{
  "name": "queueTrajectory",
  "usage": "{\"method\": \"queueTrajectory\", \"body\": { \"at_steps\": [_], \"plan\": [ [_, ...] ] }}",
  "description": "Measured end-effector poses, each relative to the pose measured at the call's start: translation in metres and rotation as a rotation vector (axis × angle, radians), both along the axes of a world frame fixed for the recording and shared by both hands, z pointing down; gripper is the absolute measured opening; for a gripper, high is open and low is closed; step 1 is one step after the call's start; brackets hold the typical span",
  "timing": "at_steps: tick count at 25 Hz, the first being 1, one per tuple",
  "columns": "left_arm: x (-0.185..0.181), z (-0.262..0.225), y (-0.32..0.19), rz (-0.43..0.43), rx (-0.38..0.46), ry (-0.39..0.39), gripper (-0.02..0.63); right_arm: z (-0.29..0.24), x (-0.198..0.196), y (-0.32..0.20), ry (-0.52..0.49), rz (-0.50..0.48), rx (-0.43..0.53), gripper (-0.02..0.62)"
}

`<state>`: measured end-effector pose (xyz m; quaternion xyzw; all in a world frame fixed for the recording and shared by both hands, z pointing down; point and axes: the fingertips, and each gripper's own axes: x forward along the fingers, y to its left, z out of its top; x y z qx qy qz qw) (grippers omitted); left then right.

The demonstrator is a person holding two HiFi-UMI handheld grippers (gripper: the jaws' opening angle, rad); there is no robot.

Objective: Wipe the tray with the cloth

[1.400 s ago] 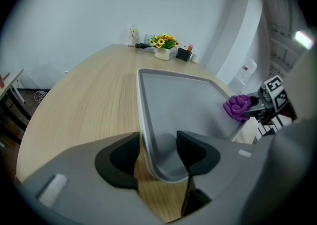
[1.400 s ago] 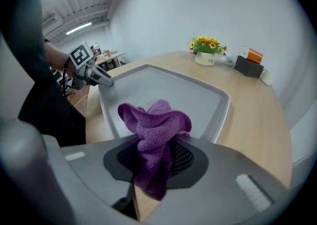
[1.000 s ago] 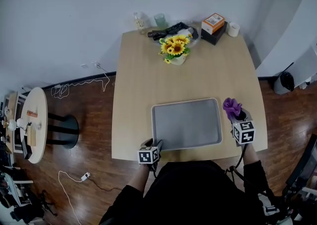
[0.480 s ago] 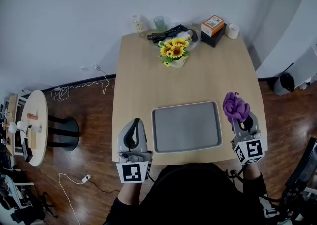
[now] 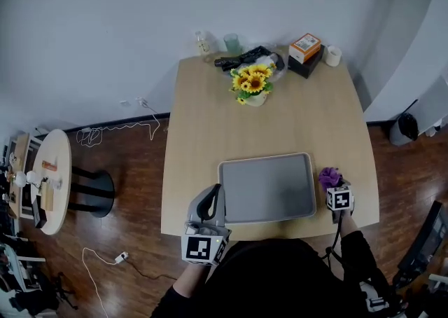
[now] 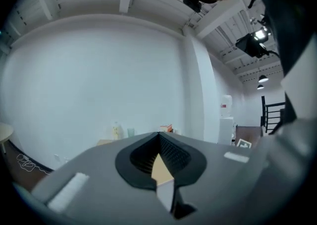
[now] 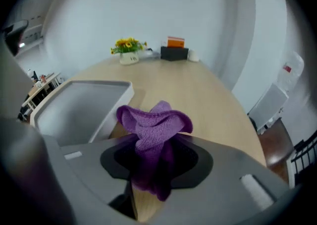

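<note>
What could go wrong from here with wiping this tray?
1. The right gripper's jaws have just been opening with the cloth bunched between them, beside the tray. The cloth may drop onto the table before any wiping.
2. The left gripper is shut on nothing and clear of the tray. The tray sits near the table's front edge and might slide when wiped.

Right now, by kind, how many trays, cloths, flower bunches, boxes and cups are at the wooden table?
tray: 1
purple cloth: 1
sunflower bunch: 1
boxes: 2, orange box, black box
cups: 2, green cup, white cup
Total: 7
</note>
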<state>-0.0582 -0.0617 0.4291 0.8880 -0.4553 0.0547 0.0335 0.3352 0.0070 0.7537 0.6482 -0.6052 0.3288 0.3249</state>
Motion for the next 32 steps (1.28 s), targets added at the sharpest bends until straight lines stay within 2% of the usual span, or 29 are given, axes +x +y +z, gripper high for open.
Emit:
{"method": "queueTrajectory", "body": {
  "at_steps": [2,3,4,6,9,11,13,15,18,21,26,29,32],
  "plan": [
    [-0.001,0.001,0.0,-0.003,-0.015,0.007,0.0,0.006,-0.001,0.004,-0.037,0.035,-0.004,0.168],
    [-0.001,0.0,0.0,-0.004,-0.013,0.018,0.0,0.0,-0.004,0.003,-0.058,0.045,0.016,0.215],
    [-0.002,-0.001,0.0,-0.005,-0.01,0.026,0.0,-0.012,-0.007,0.0,-0.077,0.055,0.049,0.283],
    [-0.004,0.0,0.0,-0.005,-0.01,0.025,0.0,-0.052,-0.013,-0.008,-0.1,0.082,0.166,0.316],
    [-0.004,0.003,0.0,0.0,-0.021,0.026,0.0,-0.137,-0.02,-0.023,-0.13,0.112,0.416,0.312],
    [-0.004,0.005,-0.003,-0.005,-0.039,0.026,0.0,-0.19,-0.031,-0.032,-0.196,0.117,0.571,0.249],
    [0.0,0.007,-0.005,0.005,-0.043,0.032,0.0,-0.232,-0.049,-0.04,-0.284,0.087,0.68,0.194],
    [0.006,0.006,-0.005,0.026,-0.04,0.037,0.0,-0.266,-0.073,-0.046,-0.351,0.028,0.746,0.158],
    [0.014,0.004,-0.004,0.047,-0.035,0.042,0.0,-0.305,-0.11,-0.054,-0.4,-0.071,0.794,0.16],
    [0.016,0.0,-0.002,0.054,-0.023,0.048,0.0,-0.327,-0.149,-0.053,-0.391,-0.194,0.813,0.152],
    [0.013,-0.006,0.003,0.053,-0.019,0.05,0.0,-0.341,-0.196,-0.045,-0.256,-0.362,0.833,0.142],
    [0.009,-0.007,0.005,0.051,-0.014,0.022,0.0,-0.346,-0.213,-0.042,-0.172,-0.415,0.855,0.136],
    [0.009,-0.006,0.006,0.064,0.0,0.025,0.0,-0.348,-0.22,-0.042,-0.144,-0.436,0.866,0.124]
  ]
}}
